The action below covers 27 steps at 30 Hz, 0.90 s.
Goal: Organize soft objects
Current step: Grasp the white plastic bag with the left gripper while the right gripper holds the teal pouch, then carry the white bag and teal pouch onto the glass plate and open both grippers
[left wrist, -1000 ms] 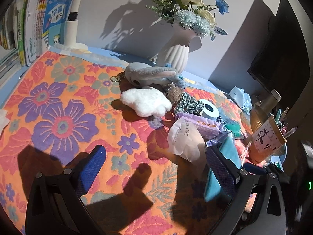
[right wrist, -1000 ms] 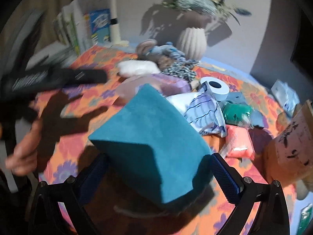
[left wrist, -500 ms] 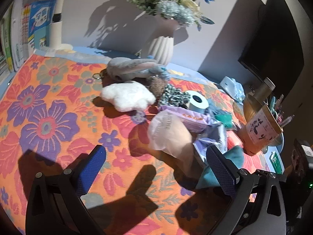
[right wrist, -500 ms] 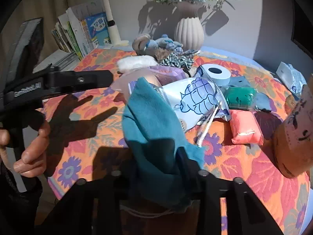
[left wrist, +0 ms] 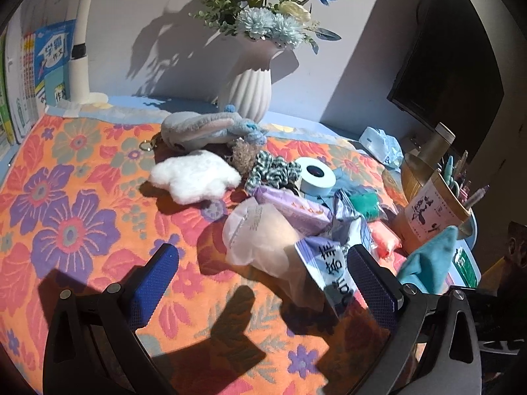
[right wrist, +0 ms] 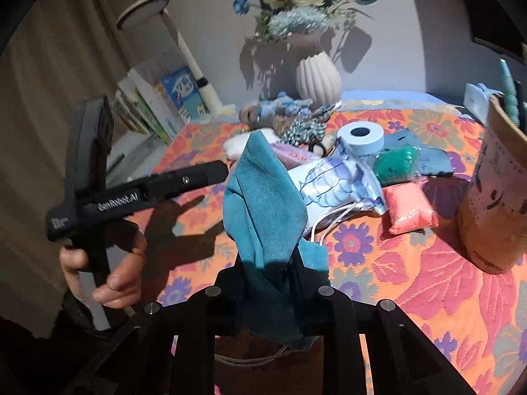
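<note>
My right gripper (right wrist: 266, 263) is shut on a teal cloth (right wrist: 266, 204), which stands up between its fingers above the front of the table; the cloth also shows at the right in the left wrist view (left wrist: 431, 263). My left gripper (left wrist: 260, 273) is open and empty, hovering above the floral tablecloth (left wrist: 66, 217) in front of a pile of soft things: a white fluffy pad (left wrist: 194, 177), a grey-blue plush rabbit (left wrist: 201, 128), a striped scrunchie (left wrist: 273, 171), a pinkish bagged item (left wrist: 263, 230) and a purple pack (left wrist: 296, 207).
A white ribbed vase with flowers (left wrist: 250, 89) stands at the back. A blue tape roll (left wrist: 318, 177), green and coral packets (right wrist: 408, 210), a brown pen cup (left wrist: 431, 210), books (left wrist: 49, 59) at left and a dark monitor (left wrist: 454, 65) at right surround the pile.
My right gripper has closed on the teal cloth and lifted it upright. The left gripper has drifted right and stayed open.
</note>
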Tool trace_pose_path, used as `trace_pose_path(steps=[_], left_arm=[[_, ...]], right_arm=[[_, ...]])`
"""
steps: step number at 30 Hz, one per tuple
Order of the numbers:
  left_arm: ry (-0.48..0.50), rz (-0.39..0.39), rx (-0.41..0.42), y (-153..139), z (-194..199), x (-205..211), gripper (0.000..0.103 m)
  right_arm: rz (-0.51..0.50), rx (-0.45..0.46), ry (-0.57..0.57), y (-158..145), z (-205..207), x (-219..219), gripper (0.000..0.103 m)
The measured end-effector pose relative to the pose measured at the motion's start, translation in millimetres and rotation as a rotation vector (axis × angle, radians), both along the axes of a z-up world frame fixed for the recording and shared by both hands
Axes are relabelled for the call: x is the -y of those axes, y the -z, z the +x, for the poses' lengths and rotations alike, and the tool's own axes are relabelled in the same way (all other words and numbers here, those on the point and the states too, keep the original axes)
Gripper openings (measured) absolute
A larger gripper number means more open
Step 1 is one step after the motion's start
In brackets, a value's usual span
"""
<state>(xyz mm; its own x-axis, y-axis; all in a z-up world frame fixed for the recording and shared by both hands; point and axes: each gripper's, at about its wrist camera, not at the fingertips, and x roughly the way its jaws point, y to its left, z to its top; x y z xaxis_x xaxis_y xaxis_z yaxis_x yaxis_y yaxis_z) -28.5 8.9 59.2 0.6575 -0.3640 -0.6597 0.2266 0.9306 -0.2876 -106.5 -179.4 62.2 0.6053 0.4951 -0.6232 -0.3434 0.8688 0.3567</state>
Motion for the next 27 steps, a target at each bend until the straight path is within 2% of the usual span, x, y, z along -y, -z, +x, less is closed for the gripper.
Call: trace_pose_path(steps=[4, 7, 9, 11, 14, 16, 17, 20, 22, 27], left_arm=[[-0.040, -0.037, -0.038, 4, 20, -6, 0.100], [-0.039, -0.016, -0.090, 9, 36, -2, 0.089], [-0.014, -0.030, -0.132, 17, 44, 3, 0.079], [0.012, -0.058, -0.194, 27, 54, 8, 0.073], [0.029, -0.111, -0.253, 41, 64, 14, 0.073], [0.046, -0.141, -0.271, 46, 68, 18, 0.064], [0.048, -0.138, -0.270, 47, 68, 20, 0.050], [0.043, -0.134, -0.261, 44, 67, 21, 0.035], [0.018, -0.130, -0.230, 37, 63, 16, 0.035], [-0.060, -0.139, -0.089, -2, 45, -8, 0.034]], right_arm=[[-0.003, -0.005, 0.035, 0, 1, 10, 0.022], [-0.004, -0.006, 0.055, 1, 1, 17, 0.022], [0.000, -0.010, 0.062, 3, 2, 19, 0.022], [0.007, -0.021, 0.066, 6, 3, 22, 0.022], [0.005, -0.033, 0.070, 11, 4, 23, 0.022], [0.008, -0.035, 0.070, 12, 4, 24, 0.022], [0.007, -0.033, 0.071, 12, 4, 24, 0.022], [0.009, -0.021, 0.074, 8, 3, 25, 0.022], [0.012, -0.011, 0.078, 6, 2, 25, 0.022], [0.029, 0.008, 0.094, 0, 0, 27, 0.022]])
